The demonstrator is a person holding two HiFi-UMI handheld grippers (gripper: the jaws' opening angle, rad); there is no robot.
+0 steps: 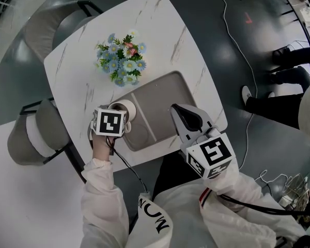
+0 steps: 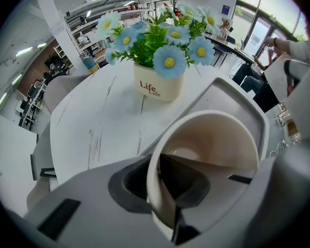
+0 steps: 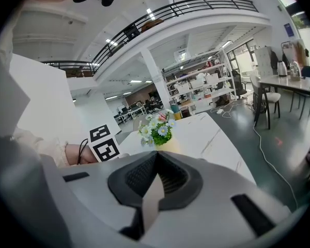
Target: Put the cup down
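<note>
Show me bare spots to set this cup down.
Free: the tray's right half, bordered by its divider; the table top beyond the flowers. Crowded: the tray's left half under the held cup, and around the flowers.

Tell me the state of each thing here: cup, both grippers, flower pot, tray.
cup: upright, looks empty, gripped by its wall over the tray, left compartment; contact unclear
left gripper: shut on the cup
right gripper: shut, nothing held
flower pot: upright on the table
tray: flat on the table
</note>
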